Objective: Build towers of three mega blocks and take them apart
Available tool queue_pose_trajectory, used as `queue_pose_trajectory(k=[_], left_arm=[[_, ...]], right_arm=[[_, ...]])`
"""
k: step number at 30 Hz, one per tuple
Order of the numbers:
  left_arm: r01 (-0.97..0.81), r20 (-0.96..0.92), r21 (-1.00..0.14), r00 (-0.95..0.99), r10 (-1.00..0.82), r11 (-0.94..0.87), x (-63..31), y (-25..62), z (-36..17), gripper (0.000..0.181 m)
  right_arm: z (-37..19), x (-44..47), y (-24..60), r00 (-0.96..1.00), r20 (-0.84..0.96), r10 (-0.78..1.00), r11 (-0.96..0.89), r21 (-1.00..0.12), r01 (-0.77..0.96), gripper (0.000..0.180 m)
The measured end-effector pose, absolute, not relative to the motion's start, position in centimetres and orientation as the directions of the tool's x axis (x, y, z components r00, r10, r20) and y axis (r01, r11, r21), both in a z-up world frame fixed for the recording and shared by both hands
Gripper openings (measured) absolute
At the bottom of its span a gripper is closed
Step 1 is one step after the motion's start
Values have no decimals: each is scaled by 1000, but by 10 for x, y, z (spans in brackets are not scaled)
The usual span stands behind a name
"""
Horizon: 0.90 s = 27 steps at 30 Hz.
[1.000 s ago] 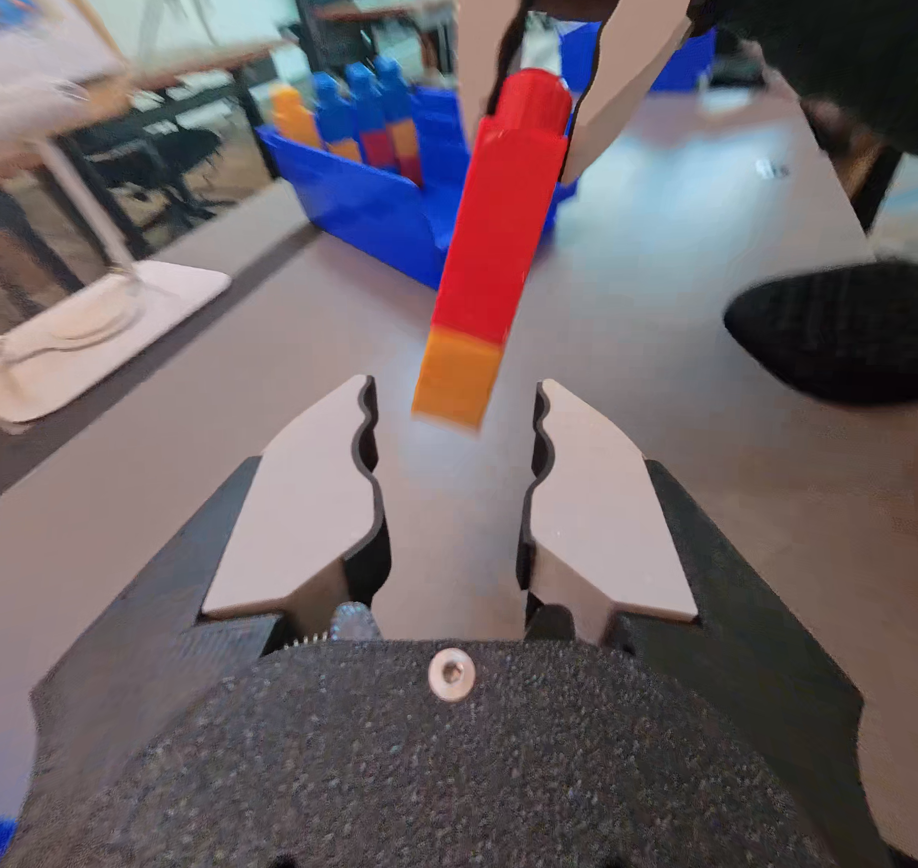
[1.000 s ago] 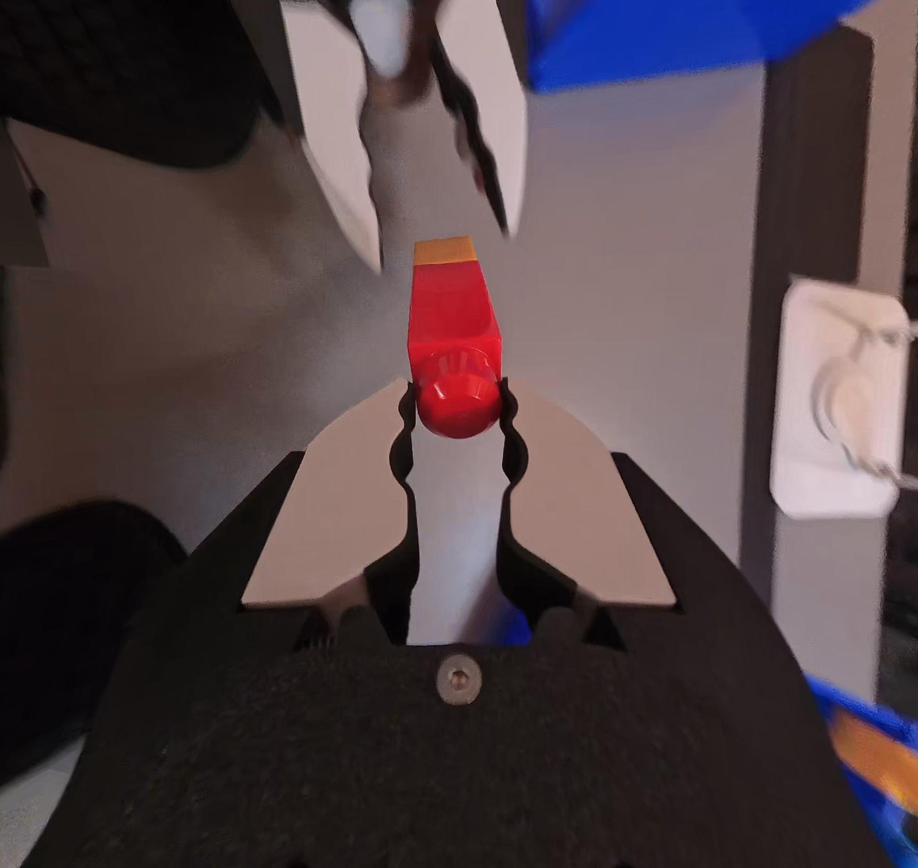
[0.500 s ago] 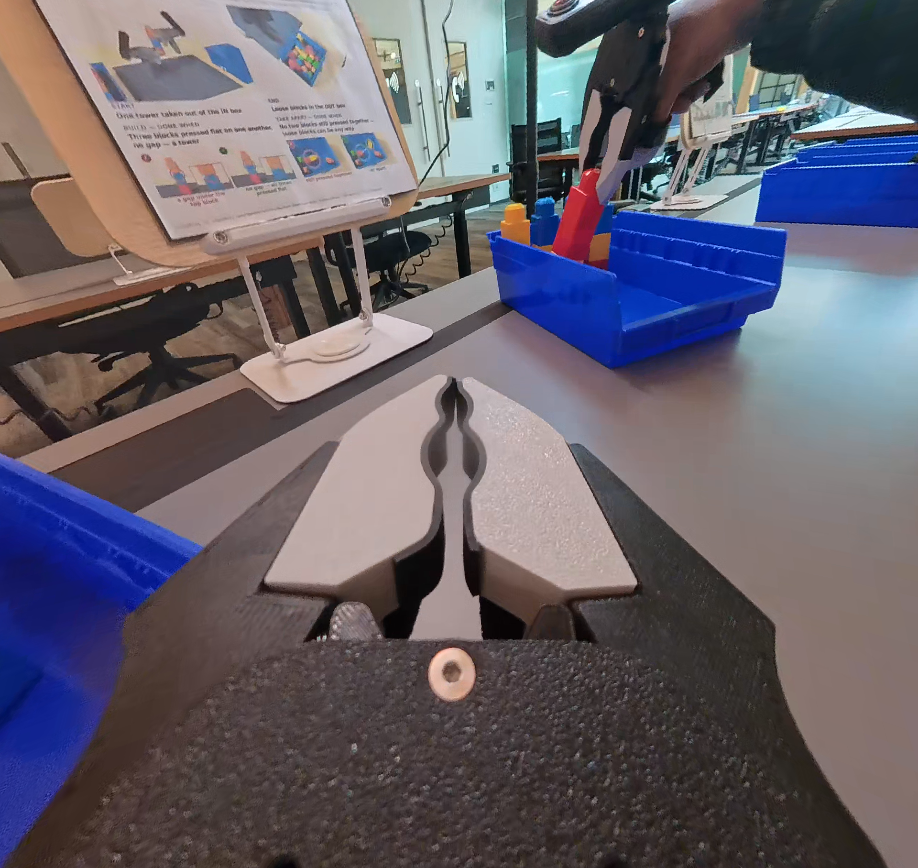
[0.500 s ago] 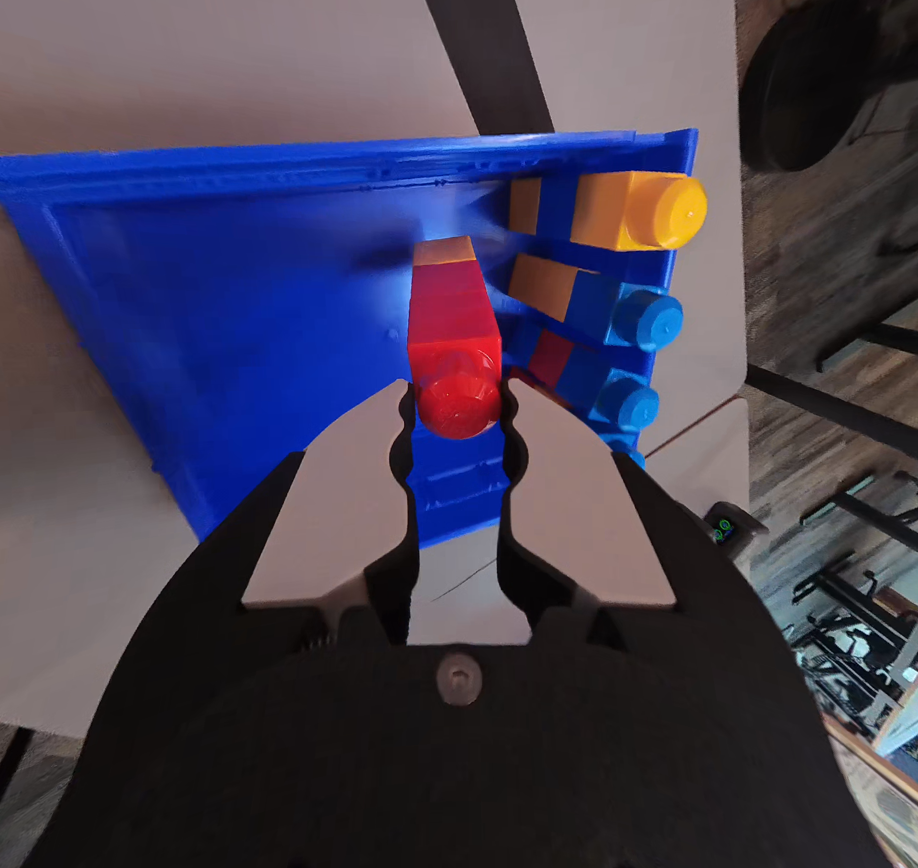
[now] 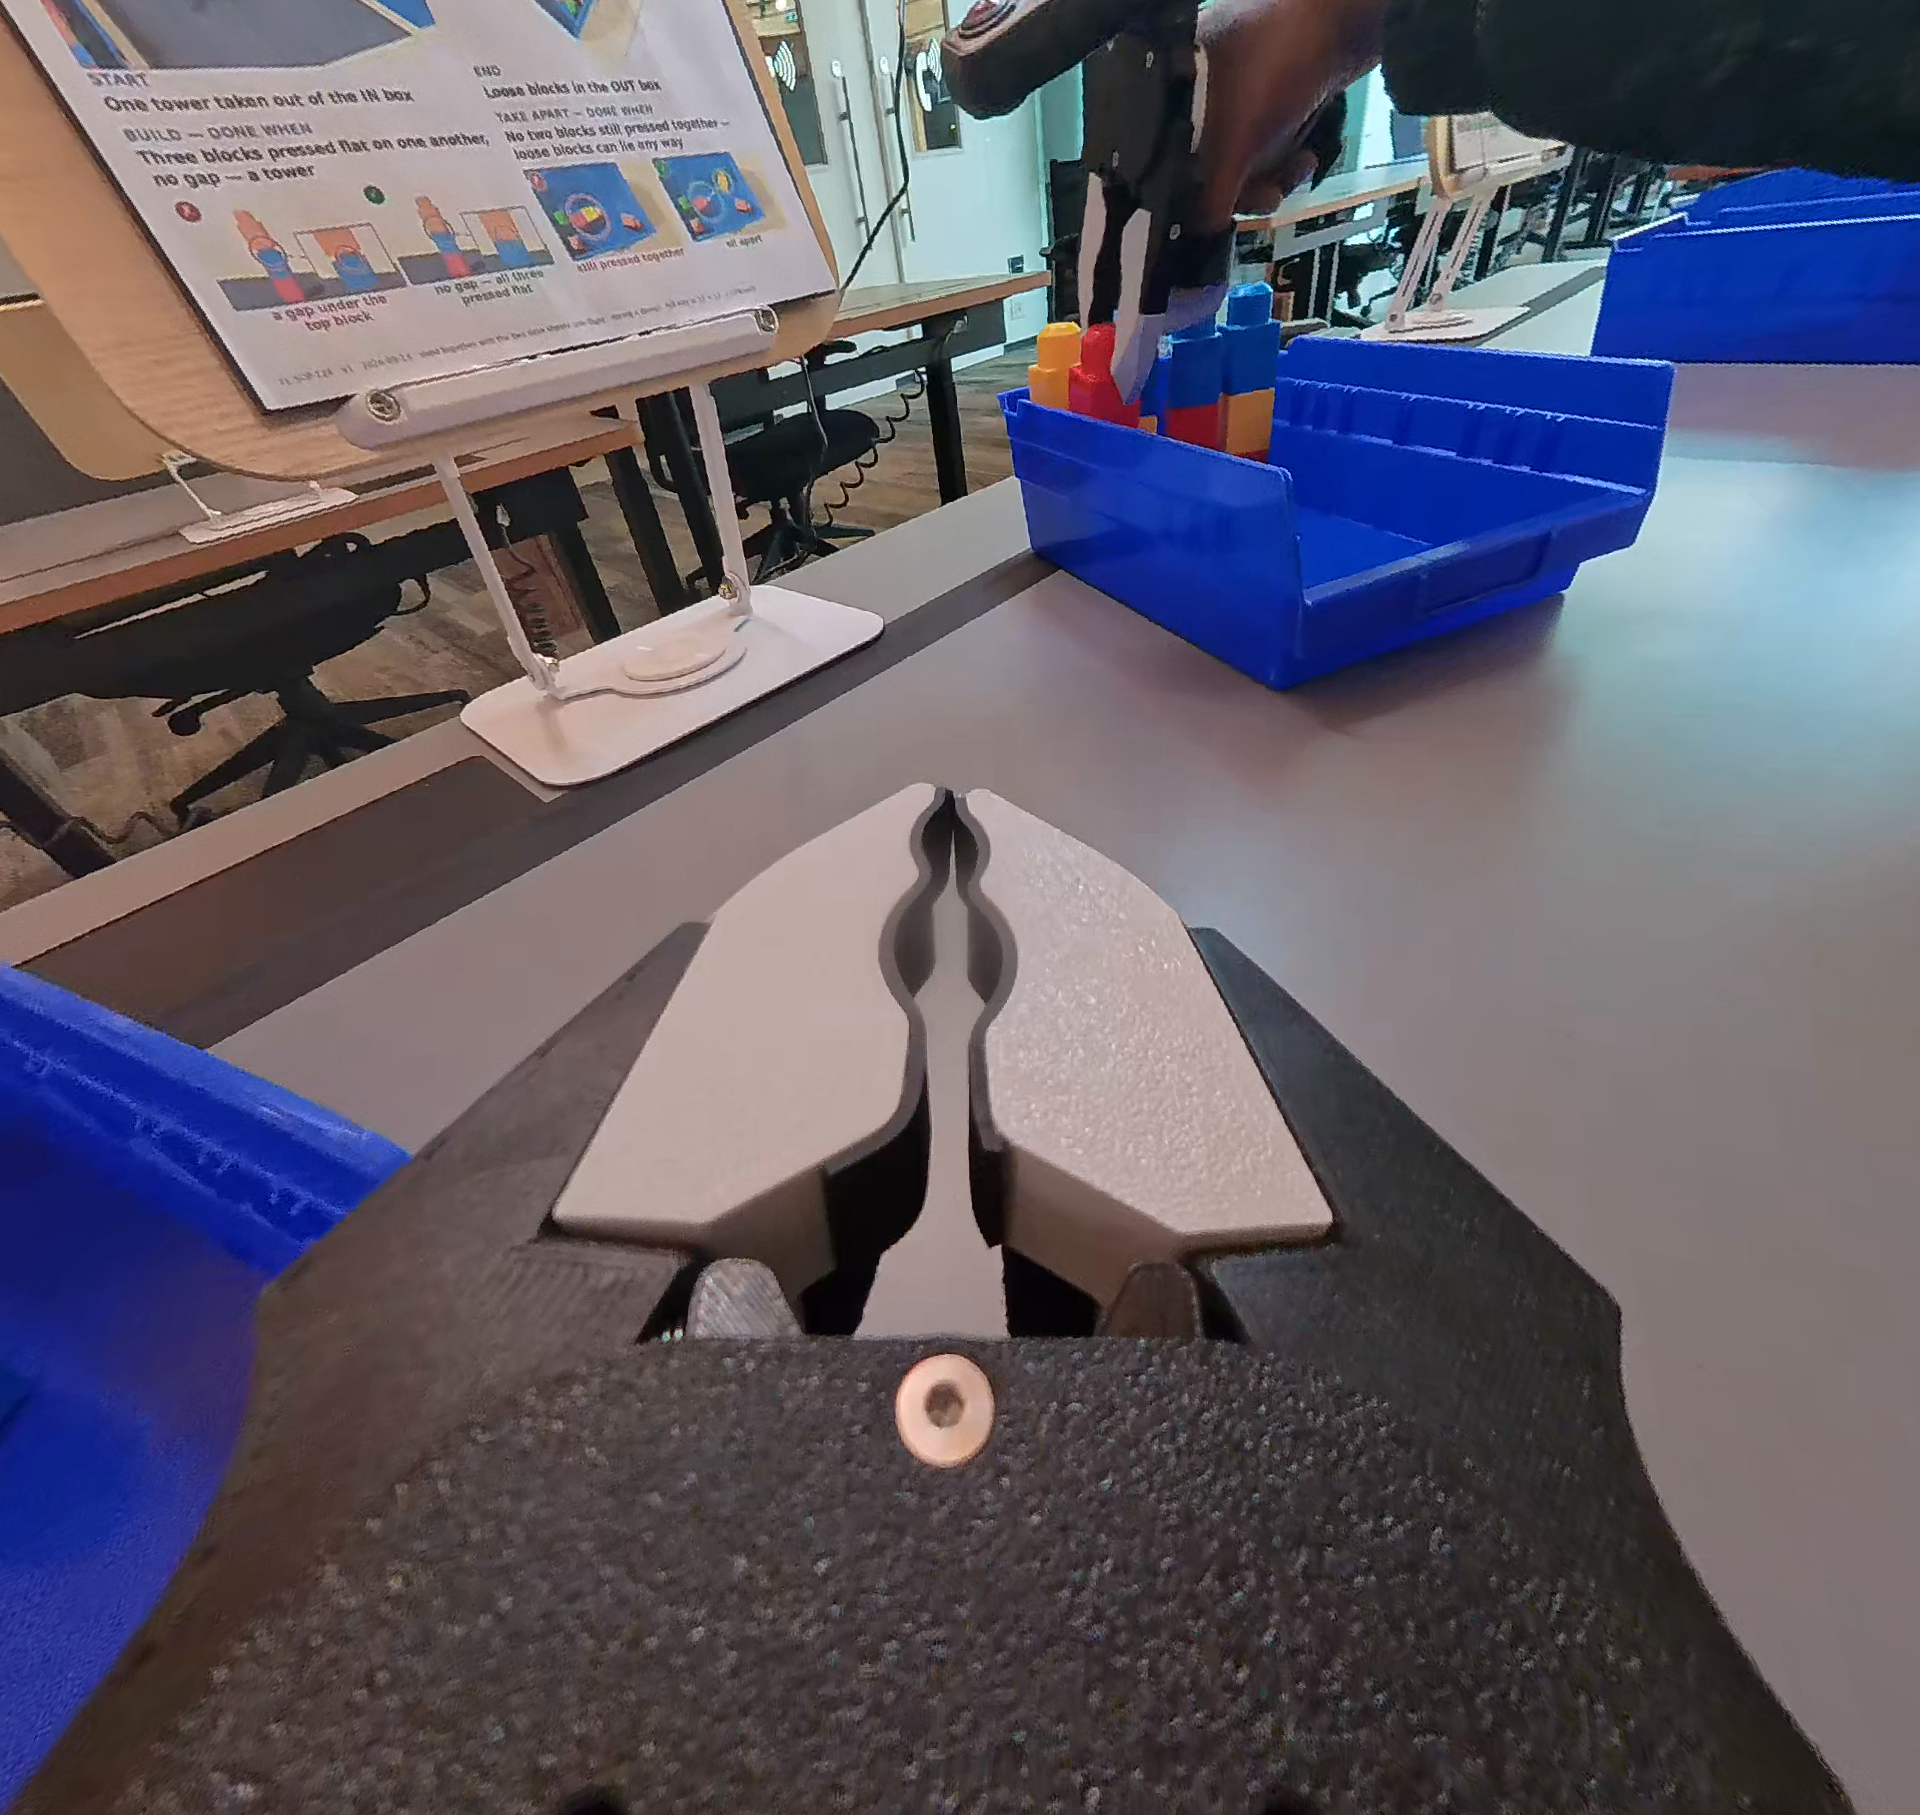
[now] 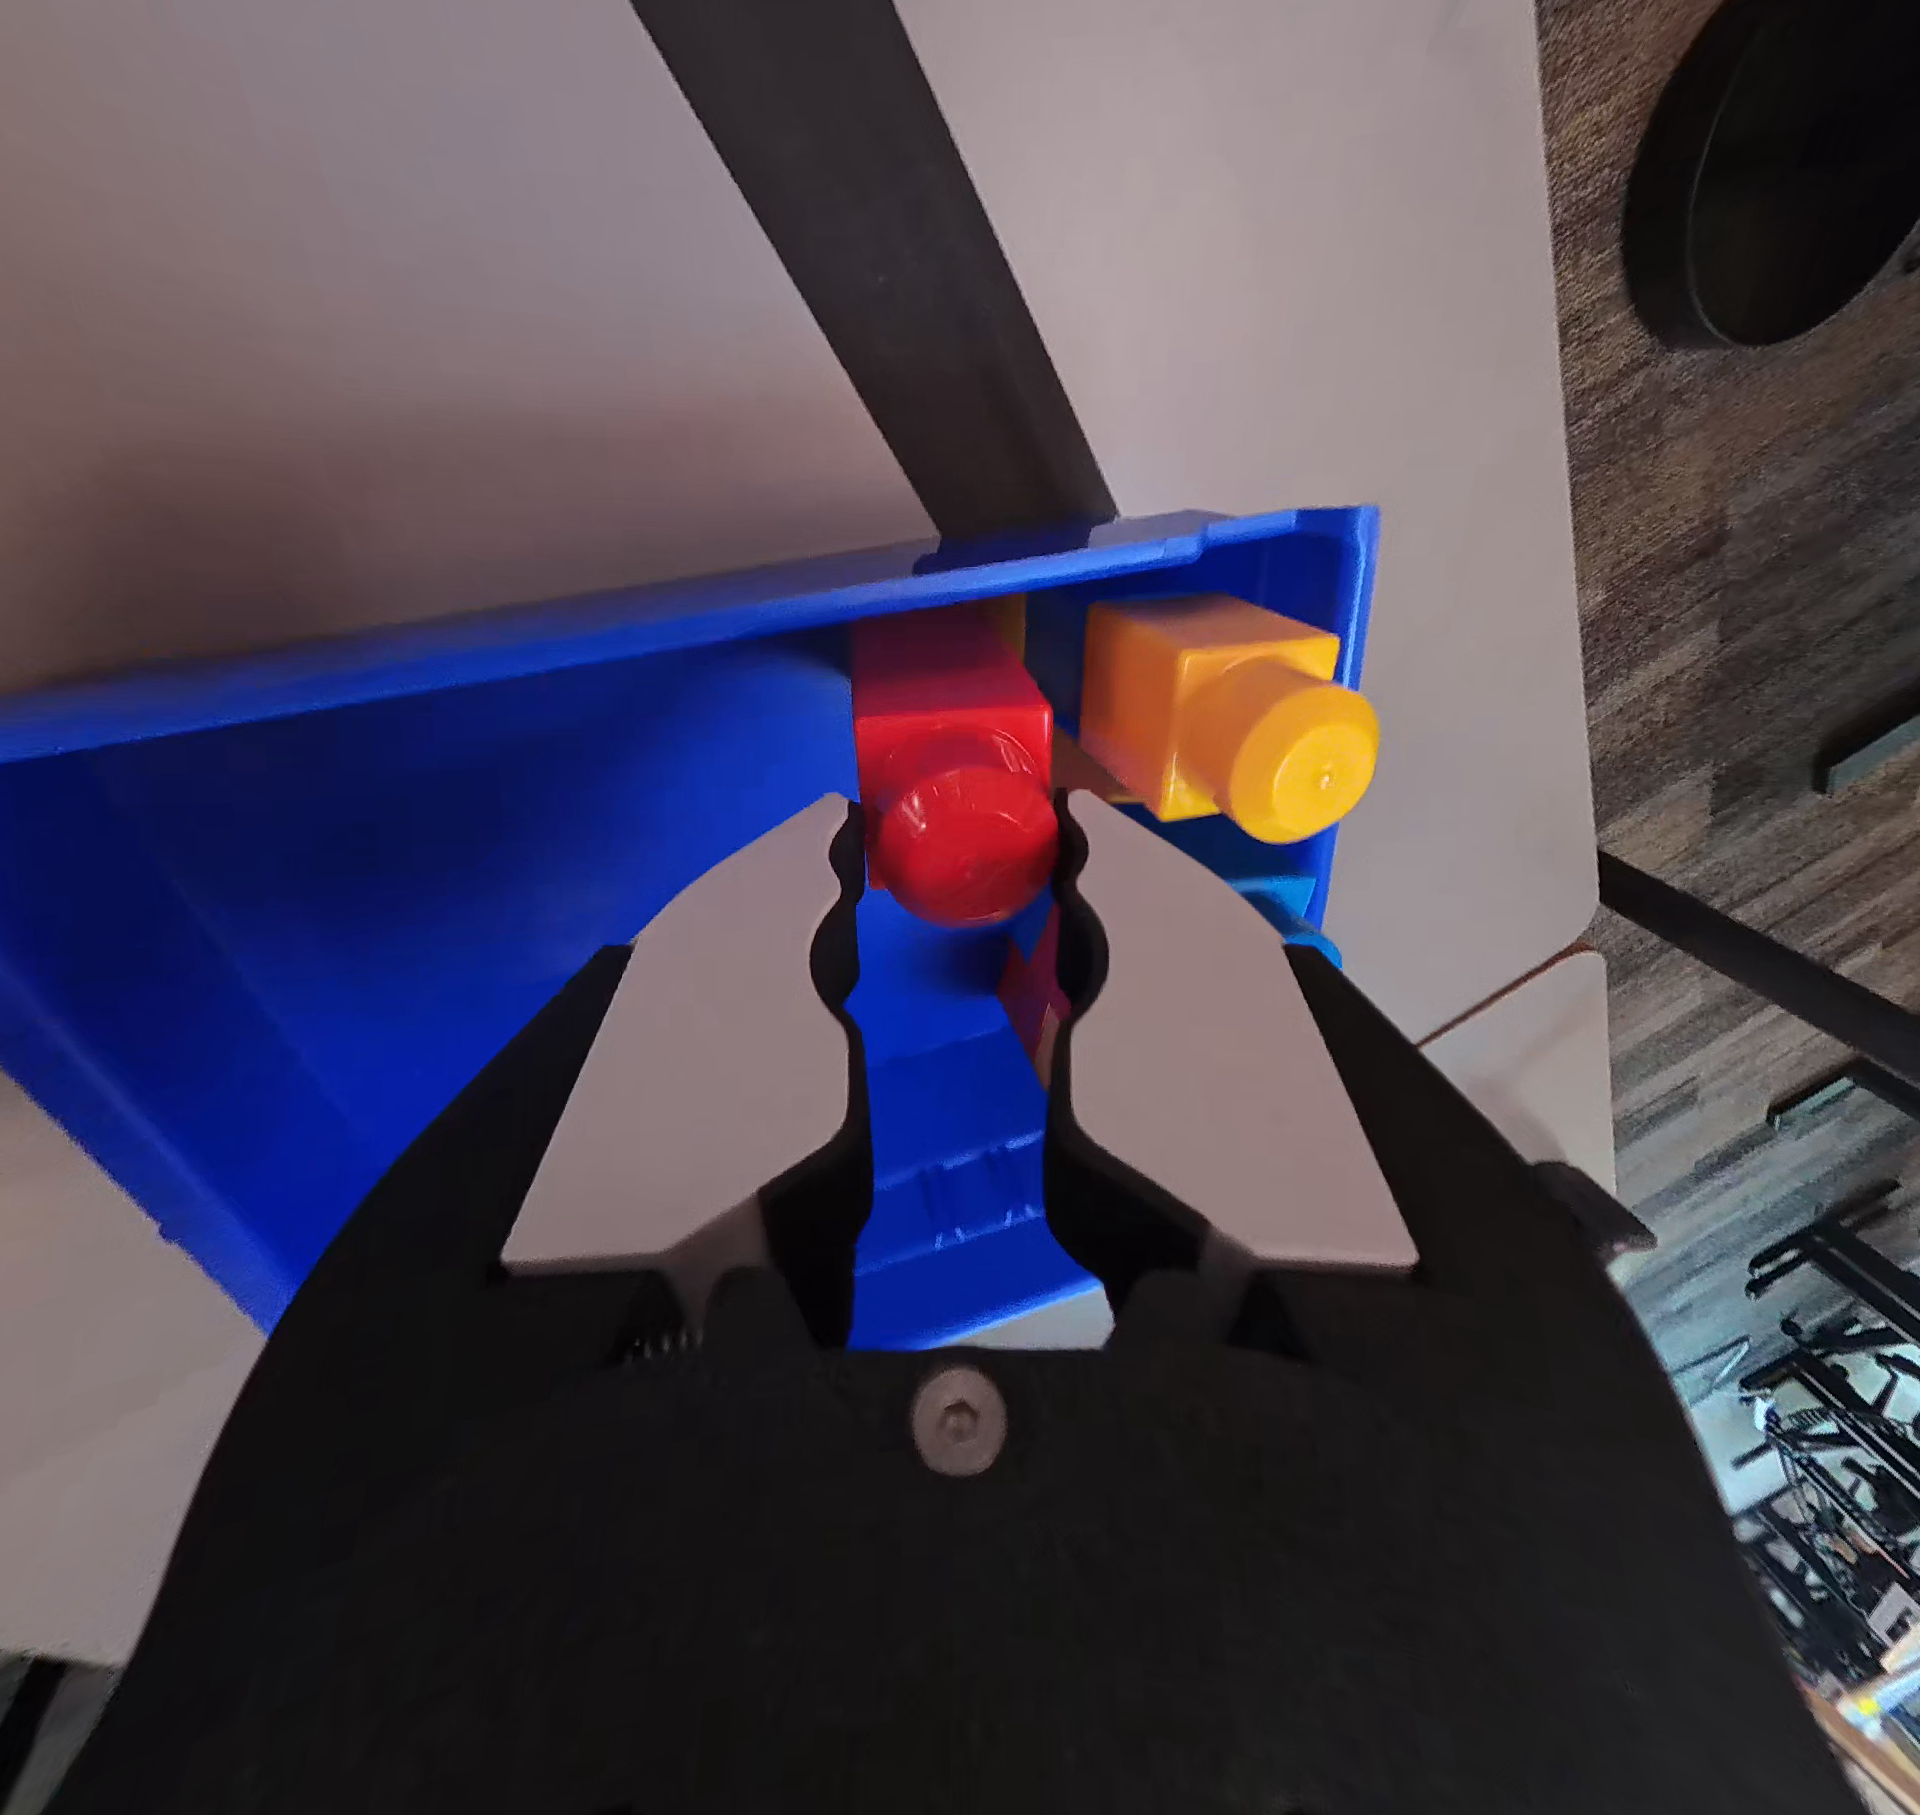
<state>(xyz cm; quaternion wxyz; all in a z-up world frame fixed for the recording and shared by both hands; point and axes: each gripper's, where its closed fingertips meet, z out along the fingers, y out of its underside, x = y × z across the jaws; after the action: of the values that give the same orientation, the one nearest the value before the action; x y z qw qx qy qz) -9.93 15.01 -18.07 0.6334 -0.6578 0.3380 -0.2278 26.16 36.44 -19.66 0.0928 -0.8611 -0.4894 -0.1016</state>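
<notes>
- From my left gripper (image 5: pixel 951 820), low over the table (image 5: pixel 1558 934), the bin (image 5: pixel 1299 560) of towers sits at one o'clock.
- The document stand (image 5: pixel 665 674) sits at eleven o'clock, left of that bin.
- Another bin (image 5: pixel 125 1194) lies at eight o'clock.
- My right gripper (image 6: pixel 956 809) is over the towers along the bin's back wall.

Glossy smooth red plastic tower (image 6: pixel 951 726); glossy orange plastic block (image 6: pixel 1210 700). Blue moulded plastic bin (image 5: pixel 1164 529), slight sheen. Matt smooth grey table (image 5: pixel 1455 882). Left gripper (image 5: pixel 948 809): grainy matt black plastic body, finely textured grey fingers (image 5: pixel 1122 1038), one bright metal screw (image 5: pixel 943 1407).
</notes>
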Motion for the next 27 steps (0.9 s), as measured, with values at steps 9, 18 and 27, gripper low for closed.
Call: queue_pose_trajectory(k=[9,18,27], left_arm=[[-172,-134,-985,663,-737,24,-97,150,-187,0],[-166,-136,-986,663,-736,32,-98,149,-184,0],[-143,-133,-989,686,-716,47,-101,150,-173,0]], right_arm=[[-193,252,379,449,401,798,-429,-145,892,41],[-133,227,351,451,657,604,-263,-369,891,44],[-142,173,251,653,571,498,-190,-663,725,38]])
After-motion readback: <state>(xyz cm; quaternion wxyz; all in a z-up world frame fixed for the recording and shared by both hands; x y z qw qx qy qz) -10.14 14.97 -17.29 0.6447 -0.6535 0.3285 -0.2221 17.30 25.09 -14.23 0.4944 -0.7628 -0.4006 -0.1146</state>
